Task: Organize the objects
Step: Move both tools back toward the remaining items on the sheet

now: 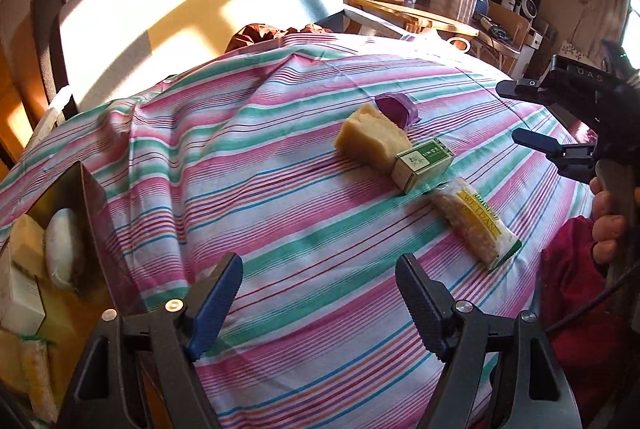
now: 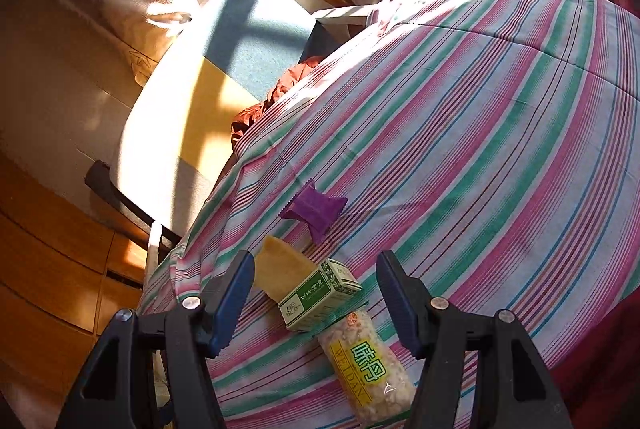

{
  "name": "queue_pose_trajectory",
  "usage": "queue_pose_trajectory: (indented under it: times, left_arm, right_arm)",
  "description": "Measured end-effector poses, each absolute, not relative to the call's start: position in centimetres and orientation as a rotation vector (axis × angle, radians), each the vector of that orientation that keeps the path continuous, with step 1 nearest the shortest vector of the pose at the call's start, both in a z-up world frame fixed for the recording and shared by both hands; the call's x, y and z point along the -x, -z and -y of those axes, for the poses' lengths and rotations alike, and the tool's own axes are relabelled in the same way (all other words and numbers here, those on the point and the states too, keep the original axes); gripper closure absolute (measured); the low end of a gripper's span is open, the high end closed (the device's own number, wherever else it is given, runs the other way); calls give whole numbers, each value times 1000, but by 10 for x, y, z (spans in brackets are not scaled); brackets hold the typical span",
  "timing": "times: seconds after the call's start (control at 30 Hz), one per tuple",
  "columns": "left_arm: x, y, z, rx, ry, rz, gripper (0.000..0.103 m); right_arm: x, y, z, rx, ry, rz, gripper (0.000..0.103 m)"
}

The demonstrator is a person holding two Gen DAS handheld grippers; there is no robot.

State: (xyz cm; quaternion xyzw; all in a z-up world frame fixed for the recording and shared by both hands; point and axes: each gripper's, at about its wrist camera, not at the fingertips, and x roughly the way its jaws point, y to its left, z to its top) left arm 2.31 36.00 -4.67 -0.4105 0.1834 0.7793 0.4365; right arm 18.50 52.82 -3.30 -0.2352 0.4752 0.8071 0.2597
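my left gripper [image 1: 318, 293] hangs with jaws wide apart and empty; so does my right gripper [image 2: 316, 293]. nearest on the striped bedspread [image 1: 280, 213] lies the snack packet [image 2: 366, 361], touching the green box [image 2: 320, 293], which leans on the yellow block [image 2: 280, 269]. the purple wrapper [image 2: 316, 209] sits just beyond. a container [image 1: 68, 189] at left holds items.

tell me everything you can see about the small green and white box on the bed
The small green and white box is a cardboard carton, closed, lying on its long side on the striped sheet. It has green printed panels with a leaf-like pattern and a pale end face. One end rests against the yellowish block; the snack packet lies at its other side.
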Motion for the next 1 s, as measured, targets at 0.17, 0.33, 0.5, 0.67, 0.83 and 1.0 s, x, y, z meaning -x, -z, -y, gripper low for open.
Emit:
queue_pose_trajectory:
  times: [0.17, 0.33, 0.5, 0.67, 0.83, 1.0]
  left_arm:
    - [0, 48, -392, 1141, -1886, -372, 25]
    - [22, 48, -431, 1235, -1875, -267, 22]
    - [44, 62, -473, 1358, -1870, -178, 16]
    - [60, 84, -500, 1485, -1913, -141, 16]
    - [63, 93, -521, 1503, -1939, -136, 14]
    - [55, 97, -529, 1410, -1957, -232, 31]
  right_arm:
    - [-184, 34, -528, 640, -2197, -1305, 39]
    - [-182, 35, -528, 644, -2208, -1317, 39]
    - [-184, 36, -529, 626, -2212, -1349, 39]
    - [-182, 38, -531, 630, -2223, -1378, 38]
    - [-182, 40, -532, 622, -2223, -1407, 38]
    - [-185, 42, -534, 610, -2212, -1421, 38]
